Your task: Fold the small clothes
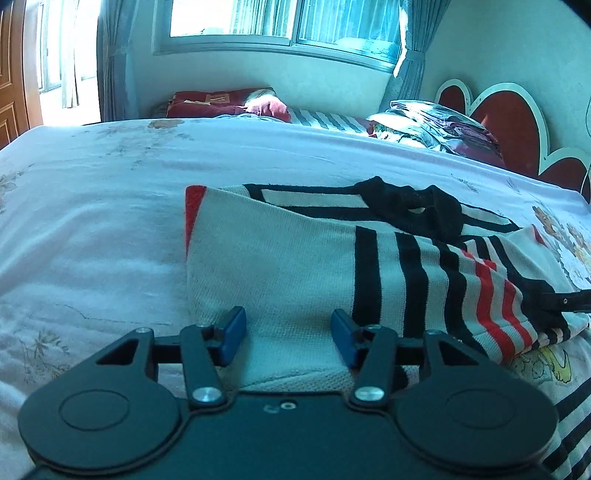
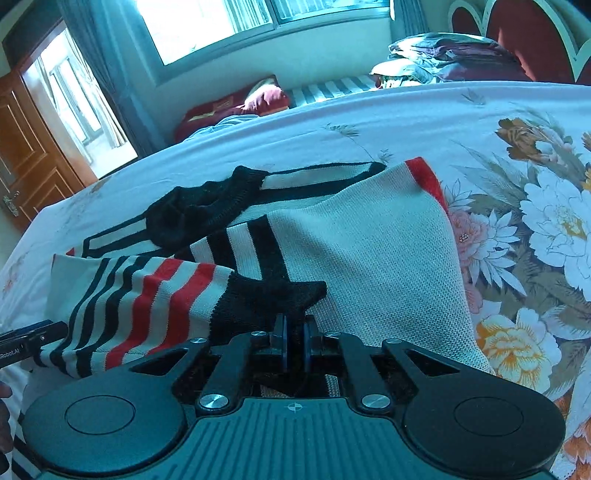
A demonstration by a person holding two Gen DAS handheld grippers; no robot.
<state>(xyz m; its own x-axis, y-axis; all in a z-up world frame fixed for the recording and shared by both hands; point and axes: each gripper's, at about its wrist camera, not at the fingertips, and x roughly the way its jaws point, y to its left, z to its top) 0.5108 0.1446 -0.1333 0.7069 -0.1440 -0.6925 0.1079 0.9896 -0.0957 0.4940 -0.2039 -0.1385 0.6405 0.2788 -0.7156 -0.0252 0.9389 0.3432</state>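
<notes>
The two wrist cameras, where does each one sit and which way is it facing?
Left wrist: on the left gripper, facing down across the bed; jaws open around the striped sweater's white edge.
Right wrist: on the right gripper, facing likewise; jaws shut on the sweater's black cuff; left gripper's tip at left.
Shared: sweater, bed, window, heart headboard.

At the left edge of the right wrist view, white lettering reading "RobotAI" runs along the black body of the left gripper (image 2: 35,339), its first characters cut off by the frame. A dark red cushion (image 1: 214,100) at the upper left of the left wrist view bears gold marks too blurred to read.
</notes>
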